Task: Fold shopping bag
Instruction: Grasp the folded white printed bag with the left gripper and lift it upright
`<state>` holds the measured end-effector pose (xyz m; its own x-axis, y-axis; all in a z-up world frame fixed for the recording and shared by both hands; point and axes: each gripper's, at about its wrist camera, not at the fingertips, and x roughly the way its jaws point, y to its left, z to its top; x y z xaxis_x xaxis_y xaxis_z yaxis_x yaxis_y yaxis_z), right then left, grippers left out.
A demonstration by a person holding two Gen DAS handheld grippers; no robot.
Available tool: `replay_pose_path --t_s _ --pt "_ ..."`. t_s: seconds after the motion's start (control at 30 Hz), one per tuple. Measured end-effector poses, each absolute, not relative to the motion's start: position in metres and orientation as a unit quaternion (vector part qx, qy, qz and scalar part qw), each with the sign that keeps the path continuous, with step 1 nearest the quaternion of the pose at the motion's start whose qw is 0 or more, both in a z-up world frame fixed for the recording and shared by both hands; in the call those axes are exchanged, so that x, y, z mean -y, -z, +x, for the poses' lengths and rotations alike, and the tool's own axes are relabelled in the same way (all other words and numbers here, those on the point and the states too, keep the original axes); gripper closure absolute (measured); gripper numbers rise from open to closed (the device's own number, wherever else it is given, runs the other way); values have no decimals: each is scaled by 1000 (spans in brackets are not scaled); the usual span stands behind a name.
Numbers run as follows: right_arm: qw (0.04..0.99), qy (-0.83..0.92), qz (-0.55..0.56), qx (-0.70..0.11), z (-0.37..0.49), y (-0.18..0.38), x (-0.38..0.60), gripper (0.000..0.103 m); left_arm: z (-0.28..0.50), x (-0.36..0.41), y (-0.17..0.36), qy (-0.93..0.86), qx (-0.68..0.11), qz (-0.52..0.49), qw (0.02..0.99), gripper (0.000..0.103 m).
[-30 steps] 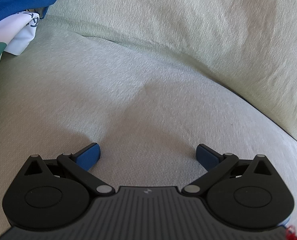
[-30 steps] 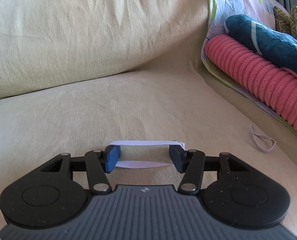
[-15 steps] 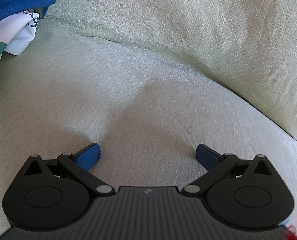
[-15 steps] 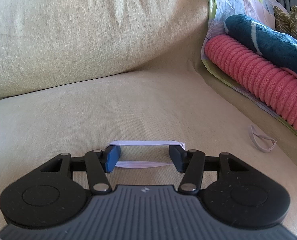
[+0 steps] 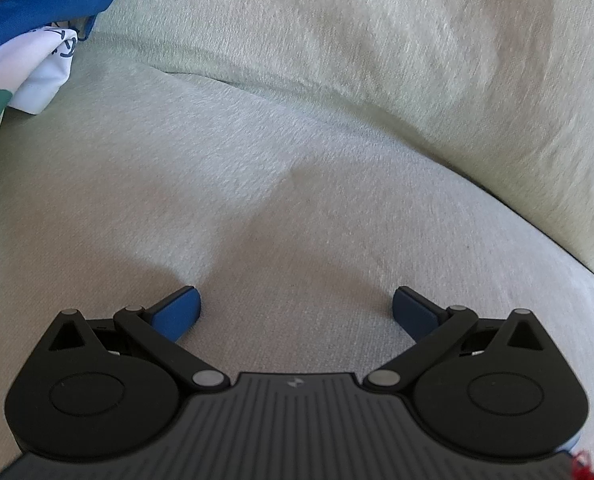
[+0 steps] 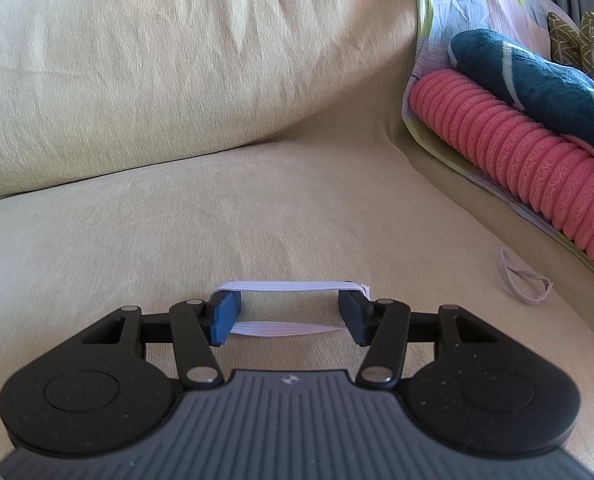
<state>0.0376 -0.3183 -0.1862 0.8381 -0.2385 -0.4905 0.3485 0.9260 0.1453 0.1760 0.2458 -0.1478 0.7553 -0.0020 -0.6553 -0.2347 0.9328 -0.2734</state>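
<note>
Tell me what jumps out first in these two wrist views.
A white elastic band stretched around the outside of the right gripper fingers, low centre over the sofa seat. Then the pink ribbed roll under a dark teal cushion, far right. In the left view, a blue-and-white bag is bunched top left; the left gripper is open and empty.

There are two elastic bands: one (image 6: 293, 286) stretched around the right tongs (image 6: 289, 318), one (image 6: 523, 274) lying loose on the sofa. One shopping bag (image 5: 25, 40). One pink ribbed roll (image 6: 529, 160).

shopping bag (image 5: 29, 40) | cut off by left edge | print unreadable
</note>
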Motion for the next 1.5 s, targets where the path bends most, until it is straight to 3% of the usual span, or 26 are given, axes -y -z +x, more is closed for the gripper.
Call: replay_pose_path --t_s 0.2,0.27,0.63,1.03,1.1,1.13,1.17,1.5 --pt "952 154 115 -239 38 186 318 52 167 -244 138 -90 -381 -176 903 1" --pt "952 154 115 -239 38 186 318 52 150 -234 130 -74 -378 -175 906 7" --pt "952 154 115 -239 37 186 319 52 -78 -82 18 322 -259 -169 895 7" --pt "952 154 114 -240 35 186 319 52 -134 -21 1 444 -273 -212 827 5" --pt "952 154 114 -240 35 186 319 52 -136 -21 3 462 -269 -200 821 18" --pt "952 154 114 -240 36 186 319 52 -137 -18 6 473 -267 -190 818 38" --pt "952 154 114 -240 36 186 319 52 -135 -14 9 475 -271 -184 817 45" --pt "952 154 114 -240 36 187 319 52 -142 0 27 498 -288 -153 804 48"
